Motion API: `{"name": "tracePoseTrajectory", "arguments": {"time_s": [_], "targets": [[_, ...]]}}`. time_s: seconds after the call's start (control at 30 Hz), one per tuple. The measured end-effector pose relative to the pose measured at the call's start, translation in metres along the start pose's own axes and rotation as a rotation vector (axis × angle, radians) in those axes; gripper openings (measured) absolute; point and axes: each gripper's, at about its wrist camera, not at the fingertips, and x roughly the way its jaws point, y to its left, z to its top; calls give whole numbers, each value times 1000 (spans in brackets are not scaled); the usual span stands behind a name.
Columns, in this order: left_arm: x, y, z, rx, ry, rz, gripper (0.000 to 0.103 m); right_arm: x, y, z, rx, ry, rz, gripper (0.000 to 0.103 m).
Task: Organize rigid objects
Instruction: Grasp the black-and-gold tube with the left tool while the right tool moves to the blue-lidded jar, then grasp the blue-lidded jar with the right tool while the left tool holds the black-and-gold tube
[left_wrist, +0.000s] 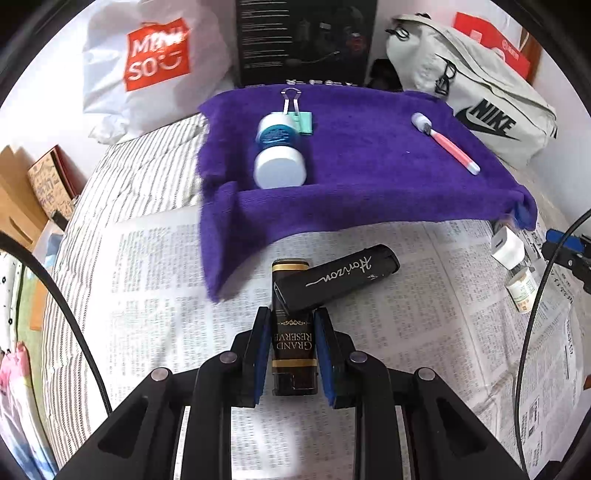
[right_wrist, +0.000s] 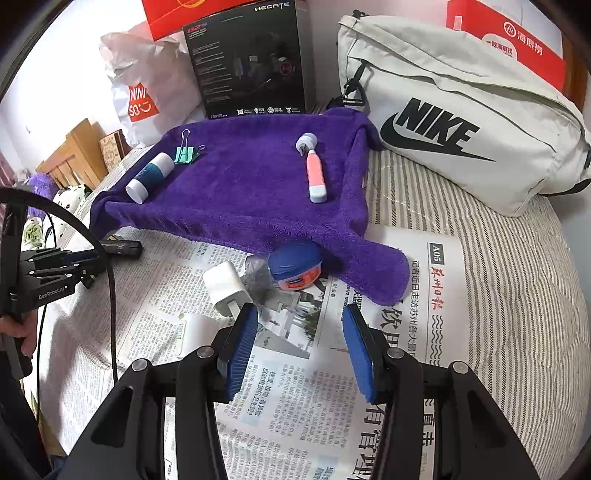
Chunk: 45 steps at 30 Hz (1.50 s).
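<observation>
Left gripper (left_wrist: 291, 328) clamped shut on a dark lighter (left_wrist: 294, 347) lettered "GRAND RESERVE", blue pads pressed against its two long sides, the lighter lying lengthwise over the newspaper (left_wrist: 155, 280). Across its far end, tilted and touching, a second black lighter (left_wrist: 338, 278) with "Horizon" in white script. Beyond both, a purple towel (left_wrist: 362, 184) spread over the striped bedding, bearing a white-and-blue bottle (left_wrist: 279, 151) on its side, a green binder clip (left_wrist: 301, 116) just behind it, and a pink-handled tool (left_wrist: 445, 142) well apart toward the right. Right gripper (right_wrist: 300, 332) partly open over the newspaper, nothing between its pads. Just ahead of its fingers, a white charger plug (right_wrist: 227, 286) and a blue-lidded jar (right_wrist: 295, 267) at the towel's hanging edge, with something clear and crumpled between them, possibly plastic wrap, too blurred to name. At the right edge of the left wrist view, a small labelled bottle (left_wrist: 521, 291) beside the plug. Behind the towel, a Miniso bag (left_wrist: 147, 62), a black box (right_wrist: 247, 59) and a grey Nike bag (right_wrist: 461, 122).
</observation>
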Motion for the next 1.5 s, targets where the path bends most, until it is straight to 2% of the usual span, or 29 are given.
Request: {"name": "tracePoseTrajectory", "arguments": {"time_s": [0.13, 0.3, 0.33, 0.4, 0.57, 0.7, 0.9, 1.0, 1.17, 1.3, 1.5], "targets": [[2, 0, -1, 12, -3, 27, 25, 1, 1, 0, -6, 7, -8, 48], [1, -3, 2, 20, -4, 24, 22, 2, 5, 1, -13, 10, -8, 48], [-3, -6, 2, 32, -14, 17, 22, 2, 6, 1, -17, 11, -9, 48], [-7, -22, 8, 71, -24, -48, 22, 3, 8, 2, -21, 11, -8, 48], [2, -47, 9, 131, 0, -64, 23, 5, 13, 4, -29, 15, 0, 48], [5, -31, 4, 96, 3, 16, 23, 0, 13, 3, -34, 9, -5, 48], [2, 5, -2, 13, 6, 63, 23, -1, 7, 1, -15, 2, -8, 48], [2, 5, -2, 10, 3, 32, 23, 2, 5, 2, 1, 3, 4, 48], [4, -31, -4, 80, -8, -75, 23, 11, 6, 8, 28, -2, 19, 48], [1, -24, -6, 59, -6, -6, 23, 20, 3, 13, 55, -2, 13, 48], [-2, -13, -9, 44, -5, -17, 23, 30, -4, 21, 115, -15, 33, 46]]}}
